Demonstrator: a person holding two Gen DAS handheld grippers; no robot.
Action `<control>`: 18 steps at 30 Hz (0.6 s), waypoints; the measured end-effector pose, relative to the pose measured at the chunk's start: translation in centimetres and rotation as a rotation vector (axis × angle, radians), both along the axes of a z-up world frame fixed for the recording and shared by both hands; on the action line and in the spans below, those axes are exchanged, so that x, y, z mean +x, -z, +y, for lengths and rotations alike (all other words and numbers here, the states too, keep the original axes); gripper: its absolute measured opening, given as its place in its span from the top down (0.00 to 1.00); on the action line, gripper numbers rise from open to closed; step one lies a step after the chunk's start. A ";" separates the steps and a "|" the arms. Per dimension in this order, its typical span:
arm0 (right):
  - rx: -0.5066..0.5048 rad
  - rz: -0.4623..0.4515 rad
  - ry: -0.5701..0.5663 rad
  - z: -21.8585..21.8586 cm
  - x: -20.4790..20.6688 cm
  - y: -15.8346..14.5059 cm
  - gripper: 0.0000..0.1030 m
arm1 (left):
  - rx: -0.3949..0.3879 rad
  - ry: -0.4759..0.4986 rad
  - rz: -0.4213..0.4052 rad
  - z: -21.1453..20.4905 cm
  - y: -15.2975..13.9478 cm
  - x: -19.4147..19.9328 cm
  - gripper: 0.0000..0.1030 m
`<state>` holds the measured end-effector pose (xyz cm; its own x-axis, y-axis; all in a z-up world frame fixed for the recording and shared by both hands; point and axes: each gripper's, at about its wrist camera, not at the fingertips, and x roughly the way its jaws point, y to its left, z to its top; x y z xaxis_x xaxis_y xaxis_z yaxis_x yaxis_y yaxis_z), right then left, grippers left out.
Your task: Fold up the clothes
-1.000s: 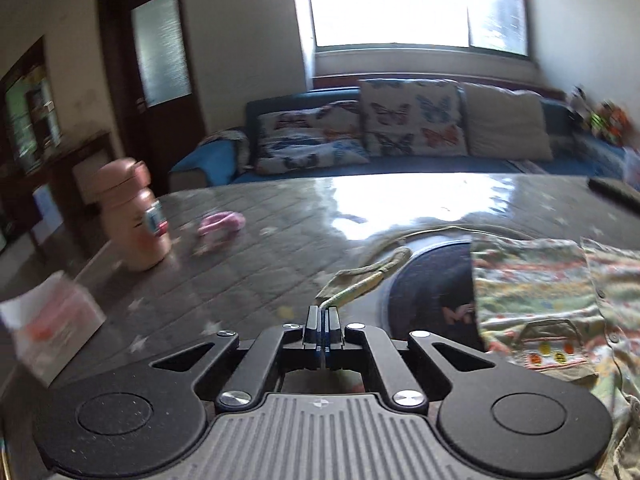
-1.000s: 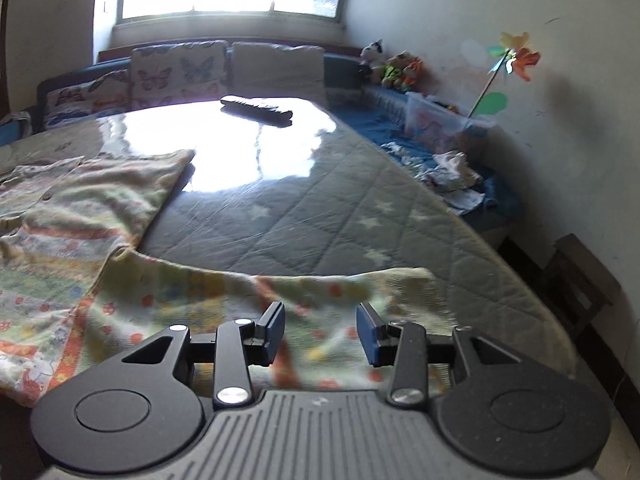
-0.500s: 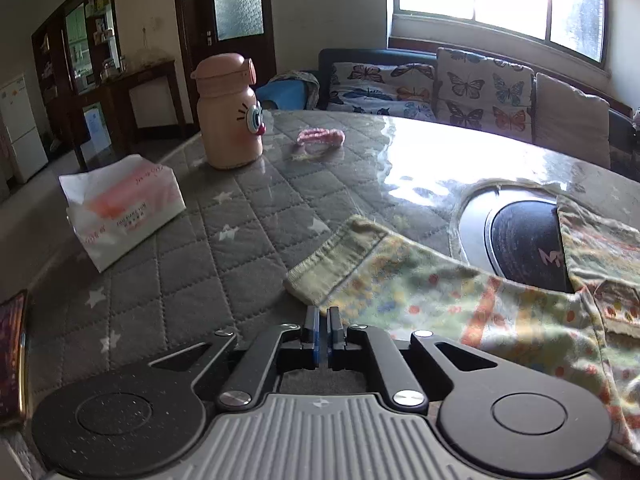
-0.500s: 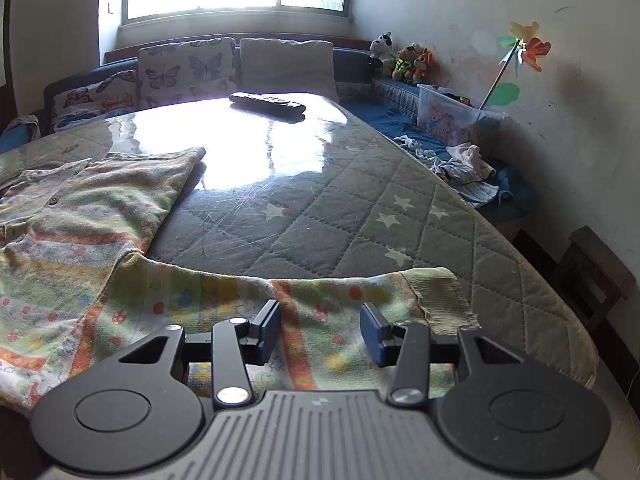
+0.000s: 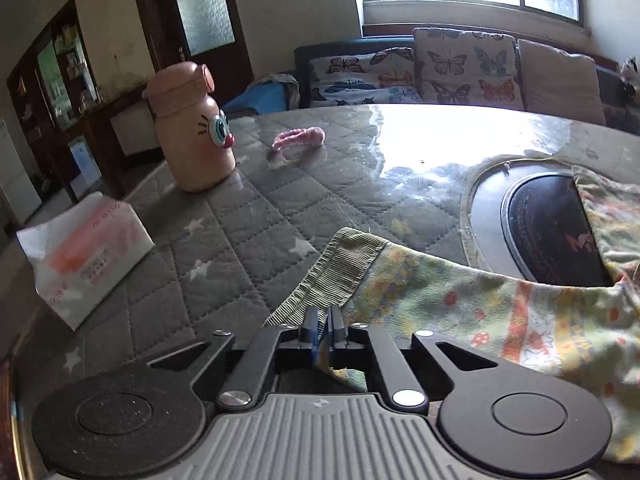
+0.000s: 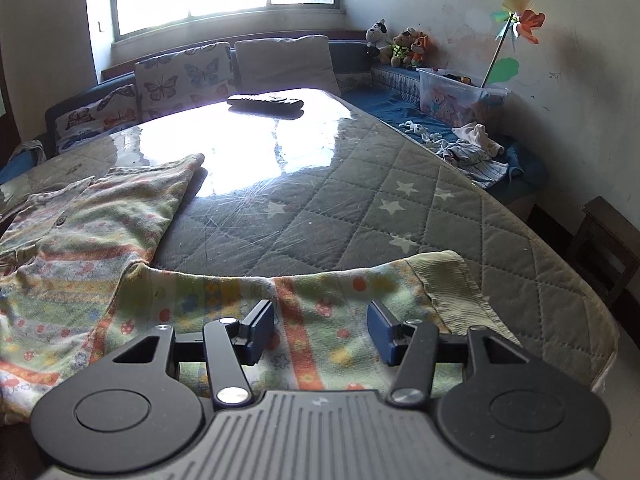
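Left gripper [image 5: 323, 322]: clenched on the sleeve [image 5: 460, 300] by its ribbed cuff [image 5: 336, 276]; sleeve now spread on the table [image 5: 224, 248], where a second ago it hung bunched.
Right gripper [image 6: 320, 330]: released, jaws opening wider than before; other sleeve [image 6: 312, 304] flat beneath, unpinched.
Garment [image 6: 80, 232]: body beyond the right jaws.
Meaning: sleeves laid out, fold pending.

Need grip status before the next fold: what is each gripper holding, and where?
Left gripper is shut on the garment's ribbed cuff edge. Right gripper holds nothing; its jaws are opening above the cloth.
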<state>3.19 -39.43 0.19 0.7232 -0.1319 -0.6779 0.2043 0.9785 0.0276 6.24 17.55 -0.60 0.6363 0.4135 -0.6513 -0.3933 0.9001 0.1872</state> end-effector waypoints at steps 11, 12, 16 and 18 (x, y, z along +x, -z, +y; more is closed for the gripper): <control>-0.004 -0.030 -0.094 1.9 2.8 0.5 0.43 | 0.038 -0.088 0.023 1.6 0.0 -2.5 1.00; -0.009 -0.033 -0.111 2.3 3.2 0.6 0.43 | 0.044 -0.097 0.027 1.9 0.0 -2.8 1.00; -0.015 -0.046 -0.180 3.7 5.1 0.7 0.43 | 0.064 -0.134 0.044 2.9 0.0 -3.7 1.00; -0.014 -0.050 -0.212 4.6 6.1 0.9 0.43 | 0.075 -0.150 0.054 3.2 0.0 -4.2 1.00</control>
